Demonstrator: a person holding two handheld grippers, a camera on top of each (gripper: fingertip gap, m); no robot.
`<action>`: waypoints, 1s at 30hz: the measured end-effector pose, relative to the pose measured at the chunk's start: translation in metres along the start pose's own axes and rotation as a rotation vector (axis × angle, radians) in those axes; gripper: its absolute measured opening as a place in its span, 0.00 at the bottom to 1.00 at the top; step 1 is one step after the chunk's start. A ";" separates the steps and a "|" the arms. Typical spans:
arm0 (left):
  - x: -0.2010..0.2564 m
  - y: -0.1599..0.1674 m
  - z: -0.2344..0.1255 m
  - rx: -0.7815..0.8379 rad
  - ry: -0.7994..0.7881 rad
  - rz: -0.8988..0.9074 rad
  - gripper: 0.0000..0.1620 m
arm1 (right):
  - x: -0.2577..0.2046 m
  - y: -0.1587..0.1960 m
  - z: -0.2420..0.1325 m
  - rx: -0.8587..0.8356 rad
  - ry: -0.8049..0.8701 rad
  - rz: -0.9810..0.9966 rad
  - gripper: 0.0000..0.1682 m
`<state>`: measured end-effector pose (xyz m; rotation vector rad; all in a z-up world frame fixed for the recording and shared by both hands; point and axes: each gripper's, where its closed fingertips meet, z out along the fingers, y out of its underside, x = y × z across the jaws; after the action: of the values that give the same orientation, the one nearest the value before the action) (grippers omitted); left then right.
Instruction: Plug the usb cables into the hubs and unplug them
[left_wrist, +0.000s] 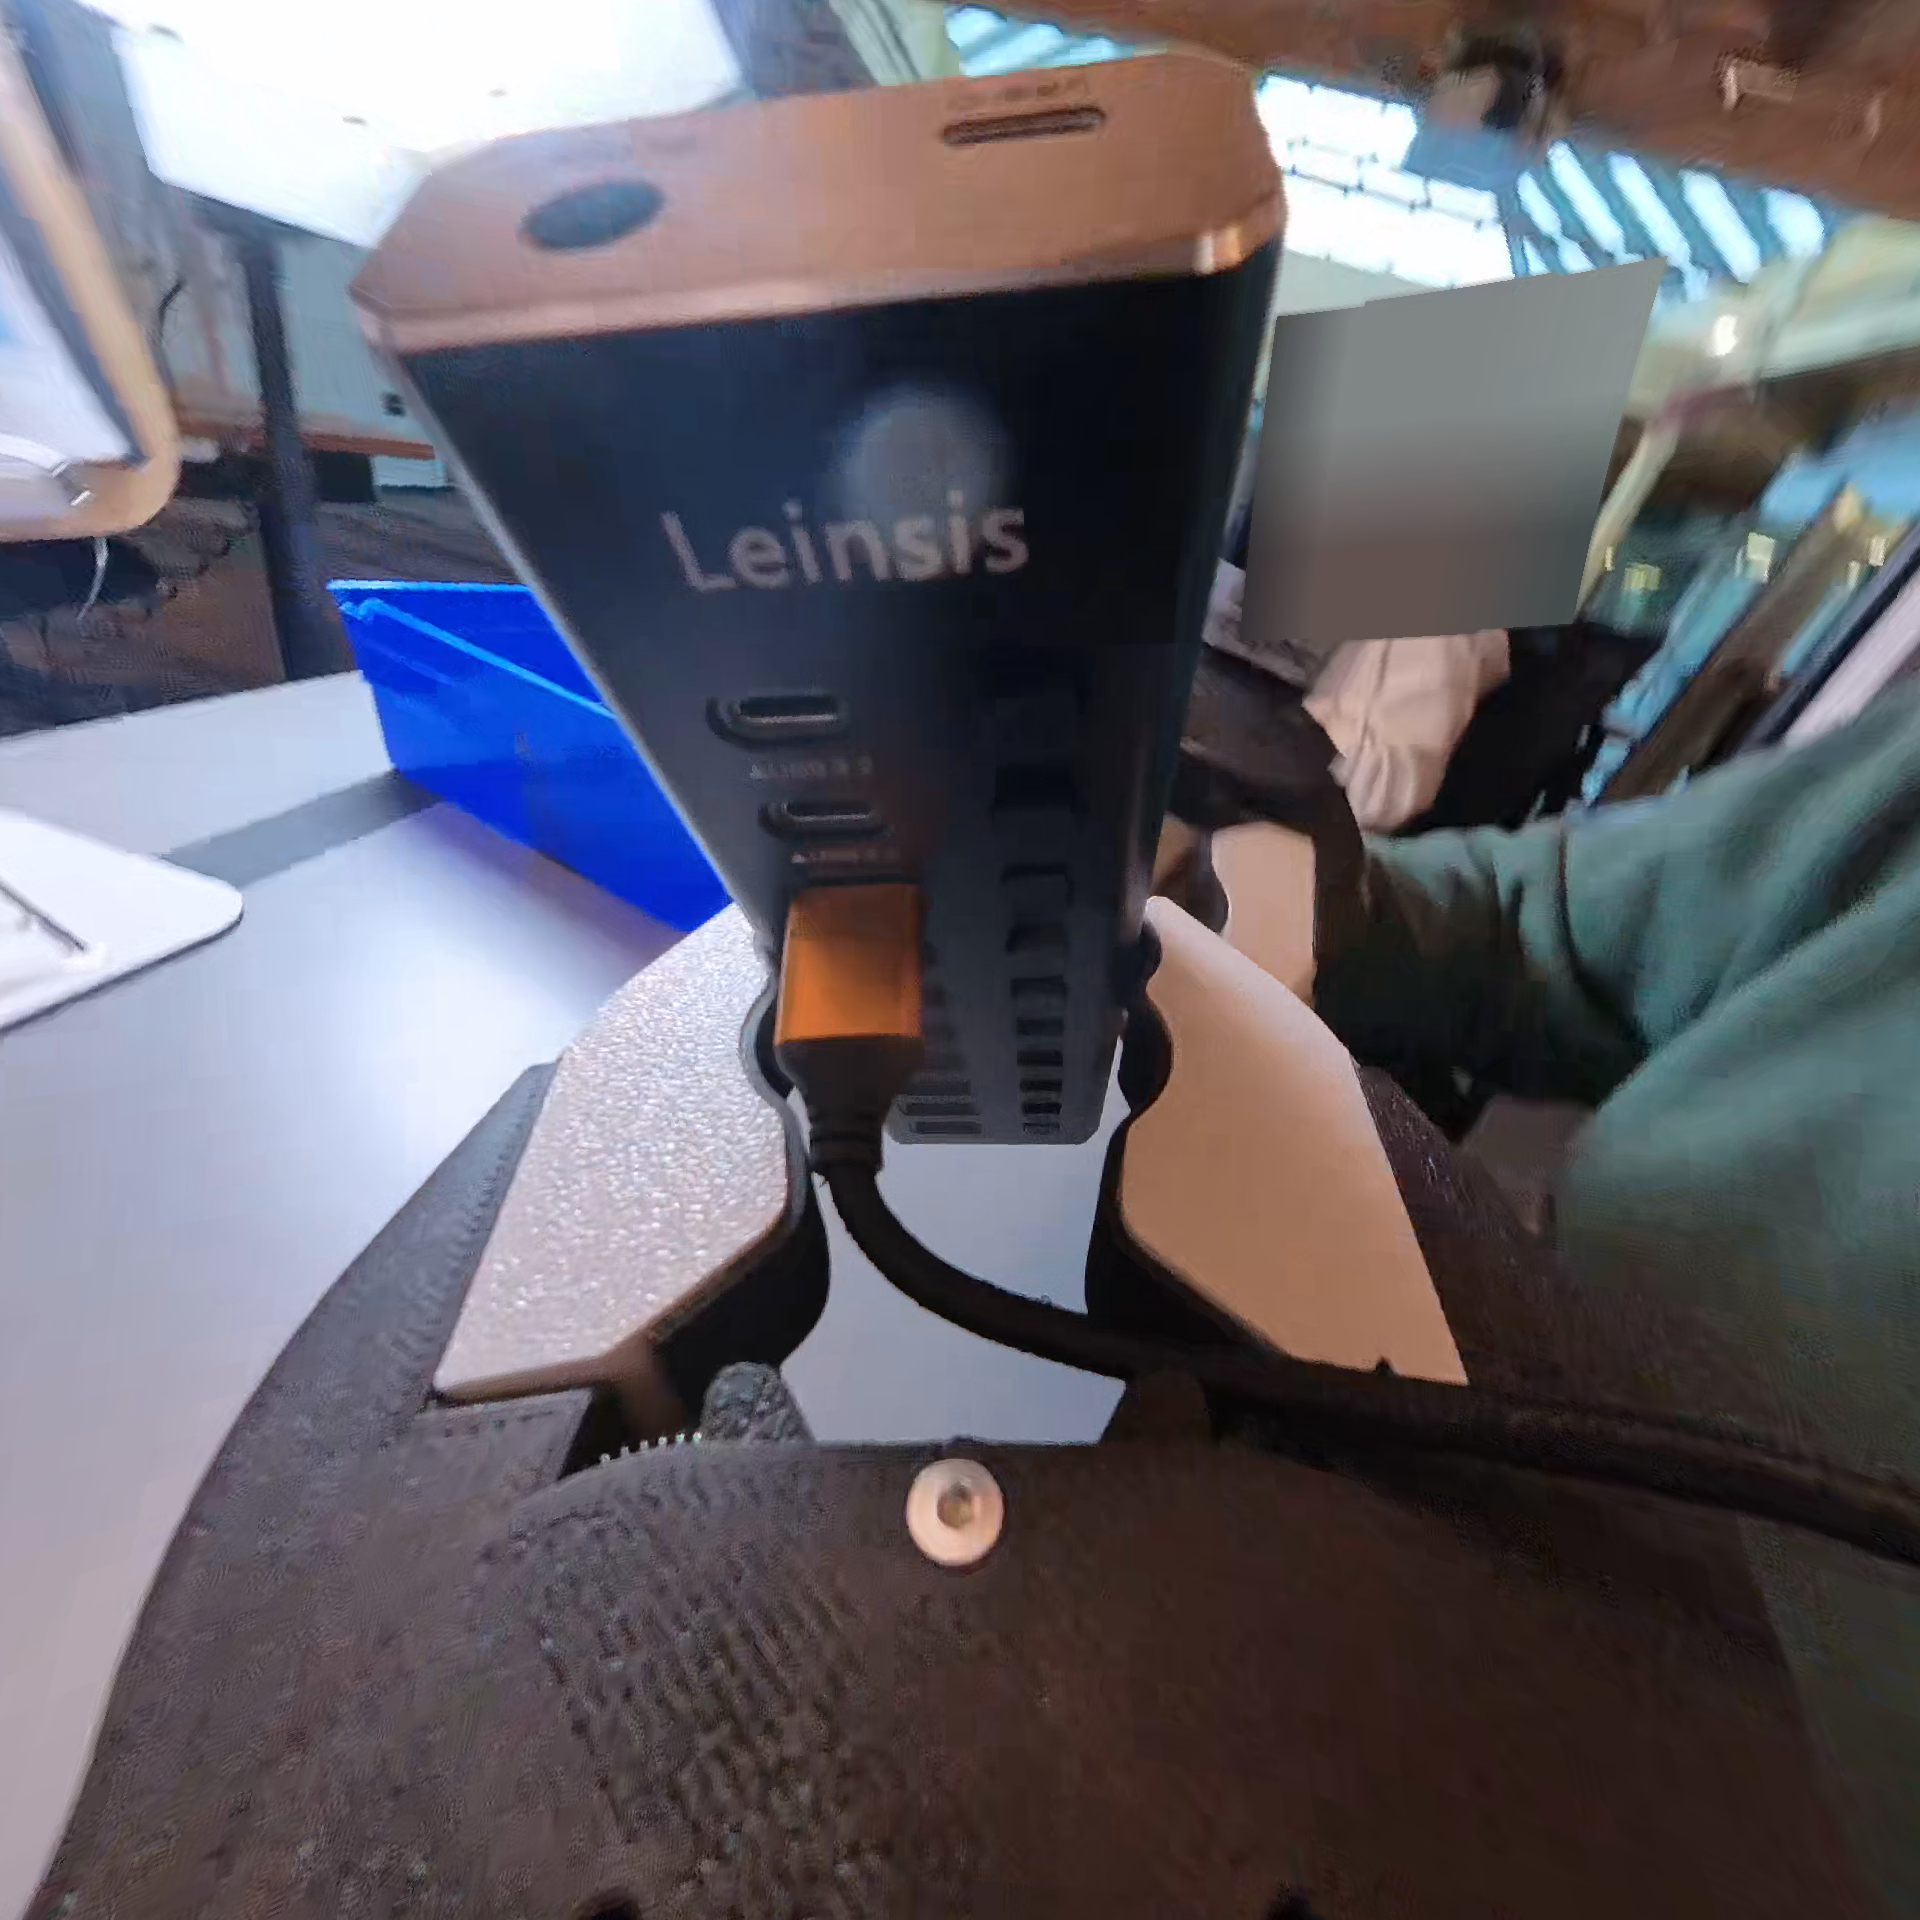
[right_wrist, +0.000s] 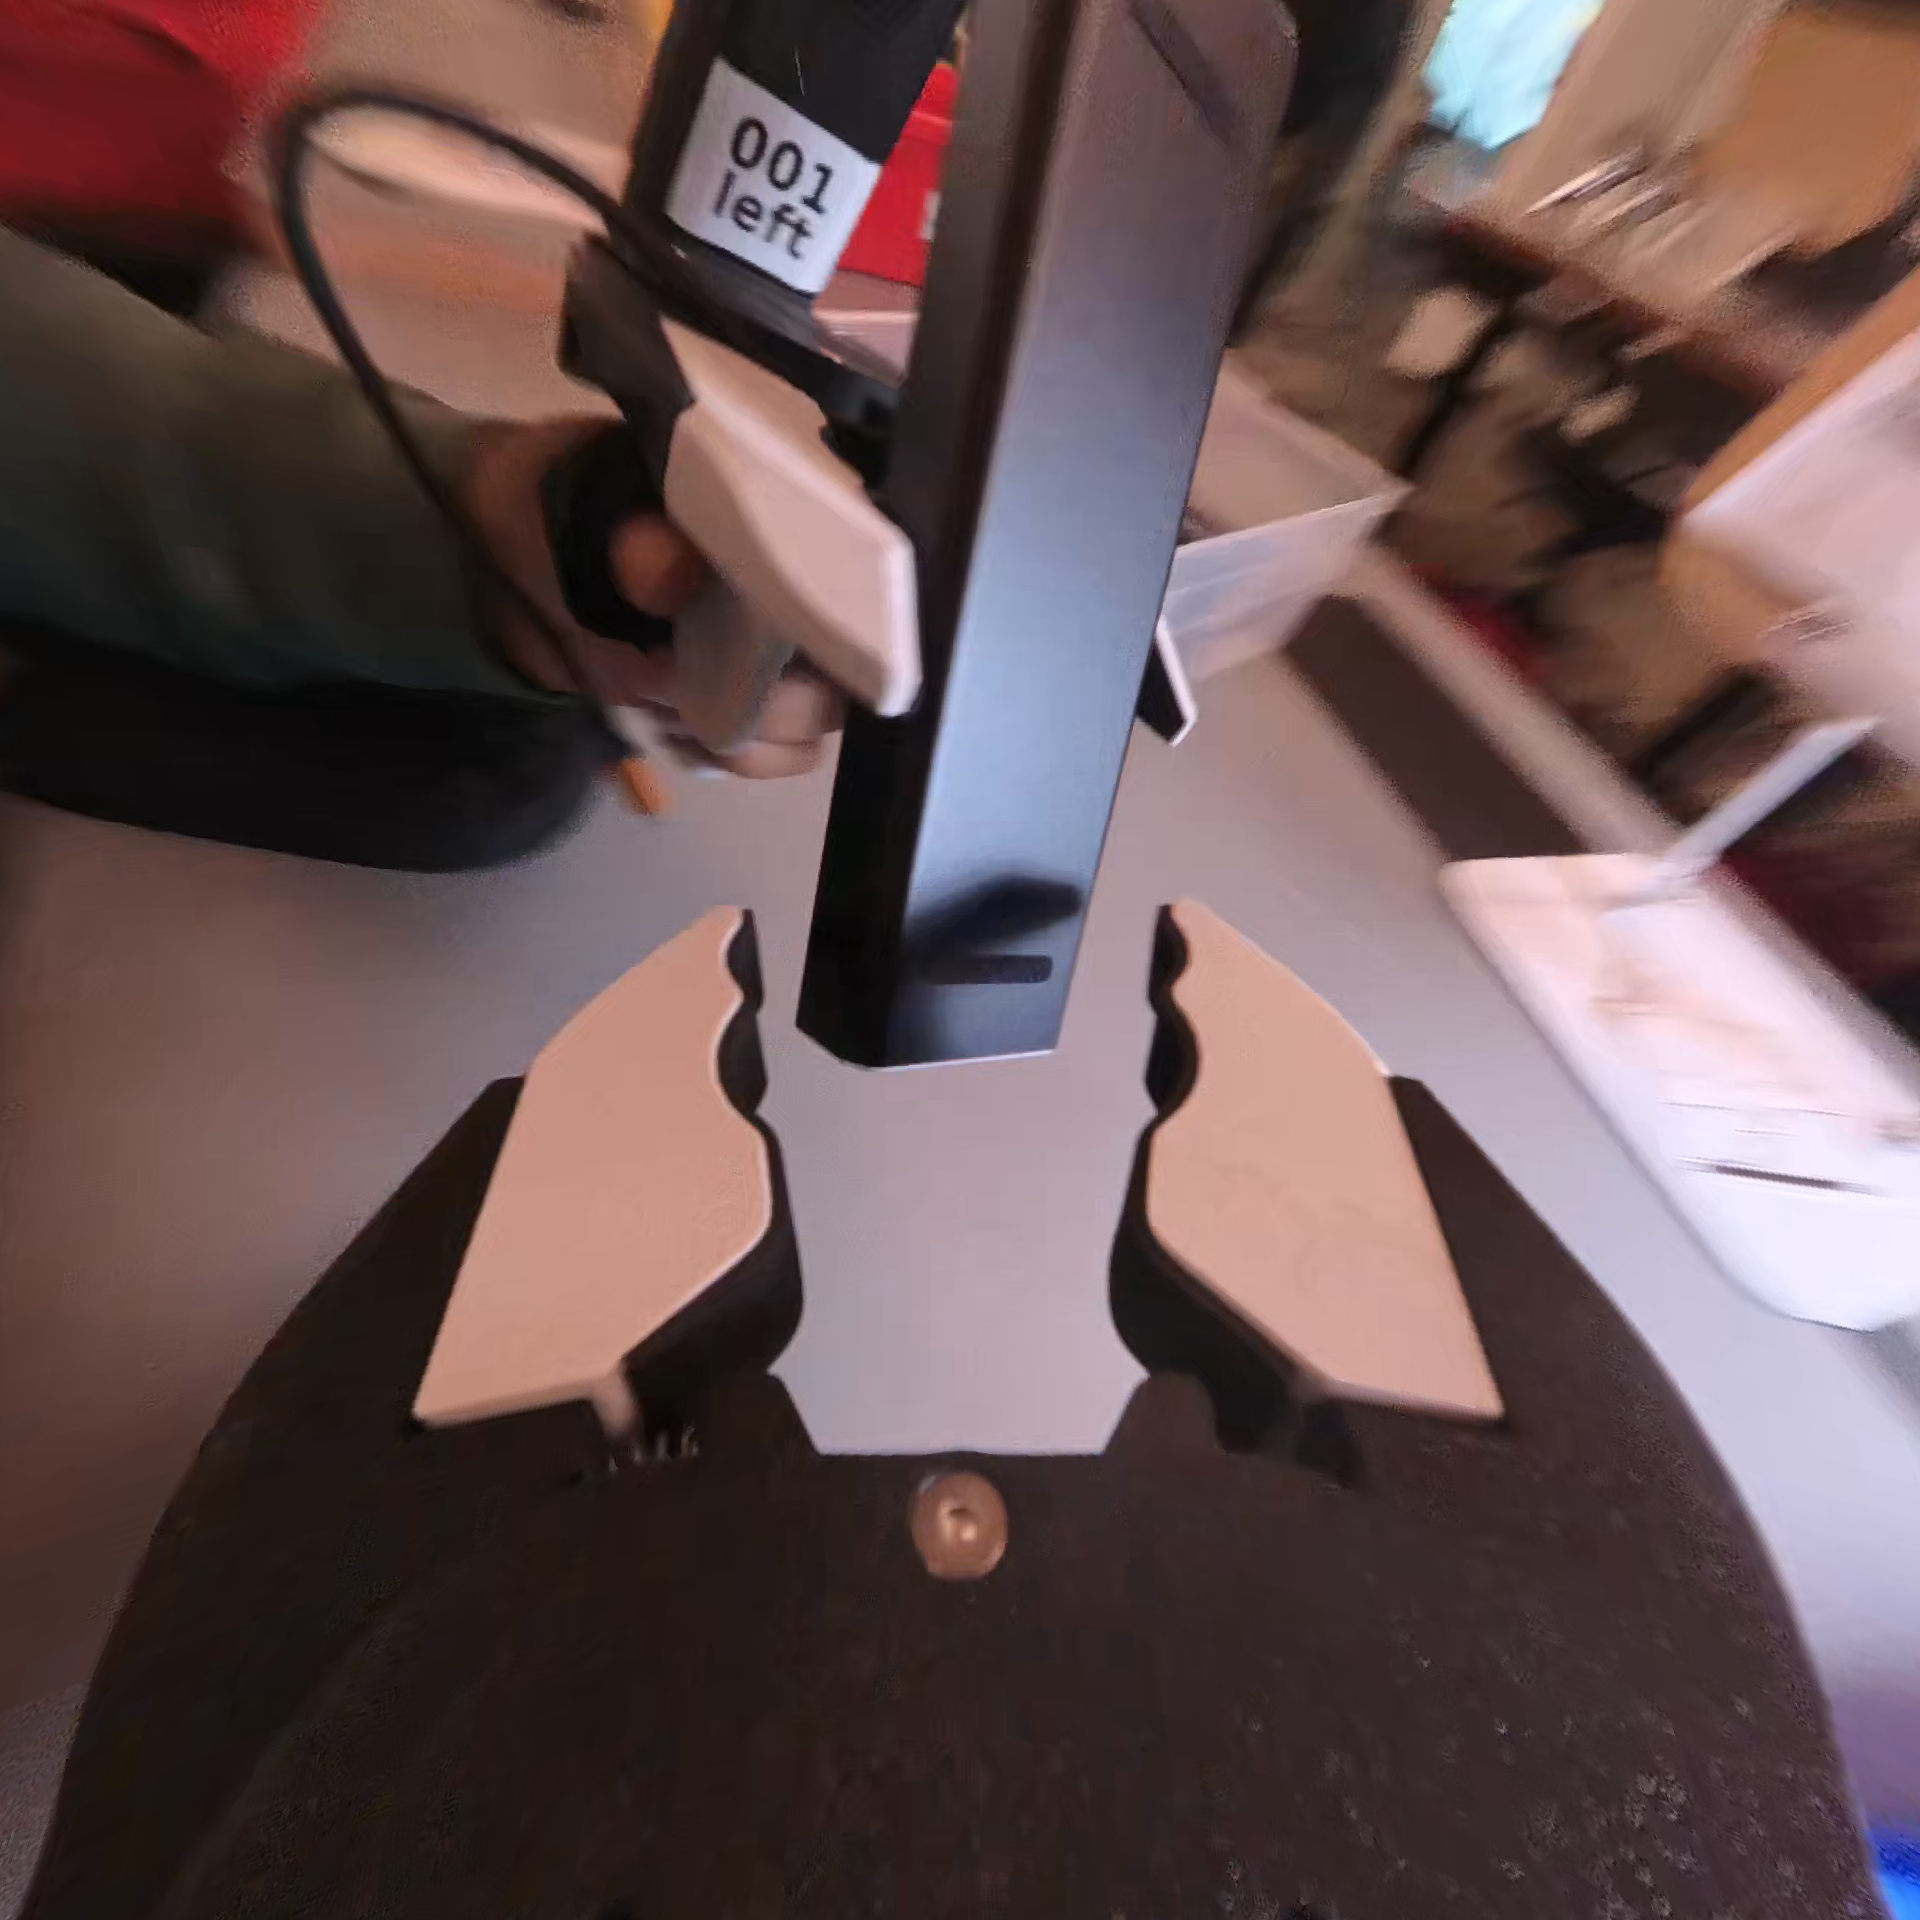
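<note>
Upright above the grey table (left_wrist: 156, 1143), a black hub (left_wrist: 883, 644) with a copper-toned end cap and two empty oval ports is pinched at its lower end by the left gripper (left_wrist: 940, 1003). An orange-shelled plug (left_wrist: 852, 961) on a black cable (left_wrist: 935, 1268) is seated in it. The right gripper (right_wrist: 956, 966) is spread, its fingers clear of the hub's end.

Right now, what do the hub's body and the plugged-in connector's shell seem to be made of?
The USB hub looks like dark matte plastic or coated metal, with a copper-toned metallic end cap that catches light along its edge. The connector has a smooth orange shell, probably anodised metal, though blur leaves that open; its black strain relief looks rubbery.
</note>
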<state>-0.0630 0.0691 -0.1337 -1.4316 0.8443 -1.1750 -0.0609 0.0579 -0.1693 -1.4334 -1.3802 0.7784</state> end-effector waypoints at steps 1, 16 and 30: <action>0.009 0.000 0.003 -0.025 0.022 0.061 0.38 | -0.007 -0.002 -0.005 0.016 -0.098 0.063 0.45; 0.042 -0.010 0.020 -0.014 0.002 0.273 0.35 | -0.026 0.011 0.007 0.162 -0.221 0.107 0.41; 0.062 0.013 0.031 -0.100 0.084 0.347 0.34 | -0.043 -0.005 0.010 0.196 -0.202 0.014 0.45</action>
<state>-0.0159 0.0170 -0.1318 -1.2583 1.1722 -0.9435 -0.0786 0.0176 -0.1750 -1.2389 -1.4024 1.0609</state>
